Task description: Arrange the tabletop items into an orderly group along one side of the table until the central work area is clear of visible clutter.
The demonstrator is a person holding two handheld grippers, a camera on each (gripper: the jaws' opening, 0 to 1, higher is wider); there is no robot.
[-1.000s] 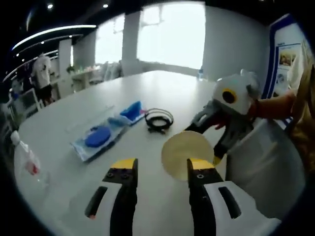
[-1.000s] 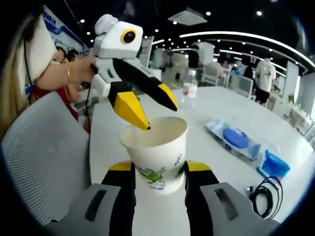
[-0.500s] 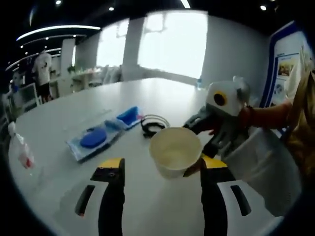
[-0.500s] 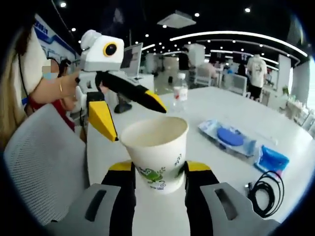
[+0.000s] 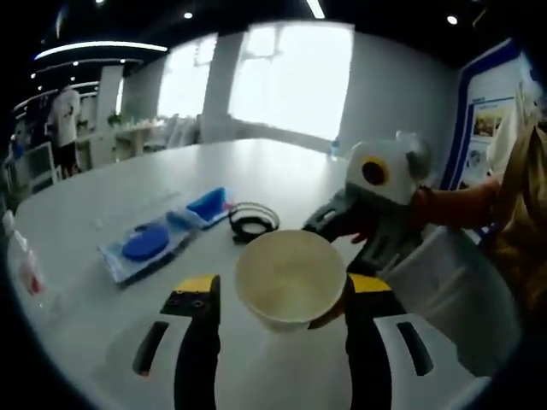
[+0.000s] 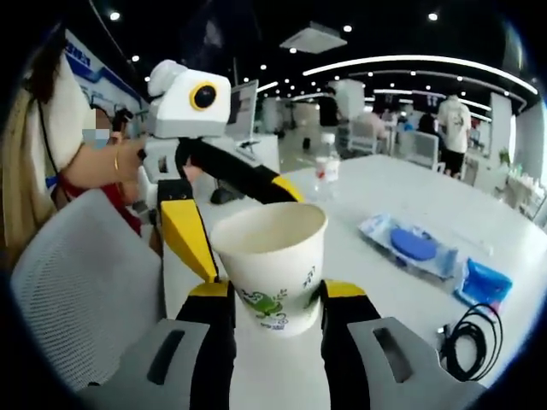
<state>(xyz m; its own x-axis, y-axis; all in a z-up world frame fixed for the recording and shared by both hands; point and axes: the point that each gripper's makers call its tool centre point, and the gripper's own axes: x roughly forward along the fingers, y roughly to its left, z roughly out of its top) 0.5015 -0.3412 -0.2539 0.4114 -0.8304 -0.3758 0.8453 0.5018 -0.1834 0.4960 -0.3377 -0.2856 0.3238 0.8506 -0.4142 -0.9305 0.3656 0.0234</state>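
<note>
A white paper cup (image 6: 272,256) with a green print stands upright between the jaws of my right gripper (image 6: 275,295), which is shut on its lower part. My left gripper (image 6: 248,226) comes in from the left with its yellow-tipped jaws apart, one on each side of the cup's rim. In the left gripper view the cup's mouth (image 5: 291,278) faces the camera between the jaws of my open left gripper (image 5: 282,295). The right gripper (image 5: 349,243) reaches in behind it from the right, held by a person's hand.
On the white table (image 5: 102,196) lie a blue sponge pack (image 5: 141,248), a blue packet (image 5: 208,205), a coiled black cable (image 5: 252,222) and a water bottle (image 5: 21,265). A white mesh chair (image 6: 77,290) stands beside the table's edge.
My left gripper's jaws have closed in around the cup, from beside its rim to straddling it. The right gripper keeps its hold on the cup.
</note>
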